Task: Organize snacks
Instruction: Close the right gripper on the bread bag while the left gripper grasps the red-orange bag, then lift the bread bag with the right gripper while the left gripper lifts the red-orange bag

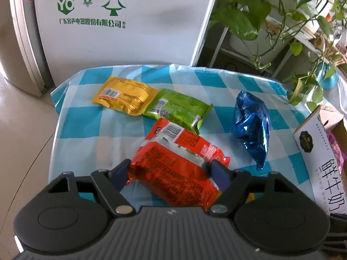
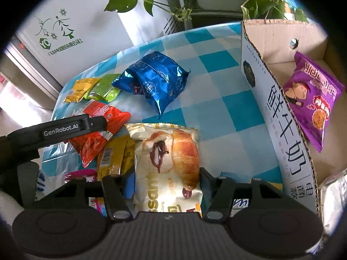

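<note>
A red snack packet [image 1: 173,162] lies near the front of the blue-checked tablecloth [image 1: 91,121], and my left gripper [image 1: 170,173] is shut on it, both pads pressing its sides. In the right wrist view the same packet [image 2: 104,117] shows in that gripper's fingers [image 2: 95,123]. My right gripper [image 2: 167,184] is shut on a cream croissant packet [image 2: 167,151] that rests on the cloth. Loose on the cloth are a yellow packet [image 1: 124,95], a green packet [image 1: 177,108] and a shiny blue packet [image 1: 251,127]. A purple packet [image 2: 310,101] lies inside the cardboard box [image 2: 279,117].
The open cardboard box [image 1: 321,151] stands at the table's right edge. Another yellow packet [image 2: 115,153] and a pink one [image 2: 80,175] lie left of the croissant packet. A white carton [image 1: 121,21] and potted plants [image 1: 271,17] stand behind the table. The floor drops off at left.
</note>
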`<state>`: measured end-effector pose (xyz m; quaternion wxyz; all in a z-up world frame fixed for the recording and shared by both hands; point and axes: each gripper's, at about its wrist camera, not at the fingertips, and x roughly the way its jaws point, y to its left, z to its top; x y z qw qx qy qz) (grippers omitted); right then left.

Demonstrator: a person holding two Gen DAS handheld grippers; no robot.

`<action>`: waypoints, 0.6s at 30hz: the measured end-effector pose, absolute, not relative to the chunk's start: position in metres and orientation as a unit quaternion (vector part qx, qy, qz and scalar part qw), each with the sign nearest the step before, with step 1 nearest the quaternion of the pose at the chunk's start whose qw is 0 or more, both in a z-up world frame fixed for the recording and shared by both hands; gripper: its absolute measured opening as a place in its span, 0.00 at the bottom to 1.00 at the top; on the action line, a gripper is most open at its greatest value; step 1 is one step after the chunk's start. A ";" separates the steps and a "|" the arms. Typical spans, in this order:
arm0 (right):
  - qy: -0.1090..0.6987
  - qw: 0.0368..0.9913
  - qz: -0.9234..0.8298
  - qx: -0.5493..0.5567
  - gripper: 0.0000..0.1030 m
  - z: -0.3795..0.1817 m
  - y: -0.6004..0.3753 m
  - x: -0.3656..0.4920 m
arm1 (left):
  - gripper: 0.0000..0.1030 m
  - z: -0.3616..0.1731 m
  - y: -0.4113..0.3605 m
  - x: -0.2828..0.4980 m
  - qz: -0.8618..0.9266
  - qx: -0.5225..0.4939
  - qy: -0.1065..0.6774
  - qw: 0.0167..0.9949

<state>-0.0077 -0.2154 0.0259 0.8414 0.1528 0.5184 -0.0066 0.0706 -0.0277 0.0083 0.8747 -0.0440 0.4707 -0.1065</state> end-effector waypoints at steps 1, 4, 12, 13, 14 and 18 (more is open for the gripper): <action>0.515 0.844 -0.006 0.152 0.62 0.027 -0.216 -0.008 | 0.72 0.009 -0.026 0.070 -0.107 -0.045 0.470 0.875; 0.507 0.848 -0.007 0.156 0.62 0.031 -0.219 -0.009 | 0.72 0.009 -0.022 0.069 -0.108 -0.045 0.469 0.875; 0.503 0.848 -0.013 0.164 0.62 0.032 -0.225 -0.011 | 0.96 0.002 -0.026 0.070 -0.118 -0.015 0.472 0.874; 0.503 0.848 -0.013 0.165 0.62 0.032 -0.225 -0.010 | 0.97 -0.001 -0.028 0.071 -0.115 -0.009 0.476 0.872; 0.502 0.849 -0.012 0.165 0.62 0.032 -0.224 -0.010 | 0.97 -0.004 -0.029 0.071 -0.114 -0.005 0.474 0.873; 0.505 0.847 -0.012 0.165 0.62 0.031 -0.223 -0.010 | 0.86 -0.004 -0.033 0.068 -0.118 0.001 0.454 0.883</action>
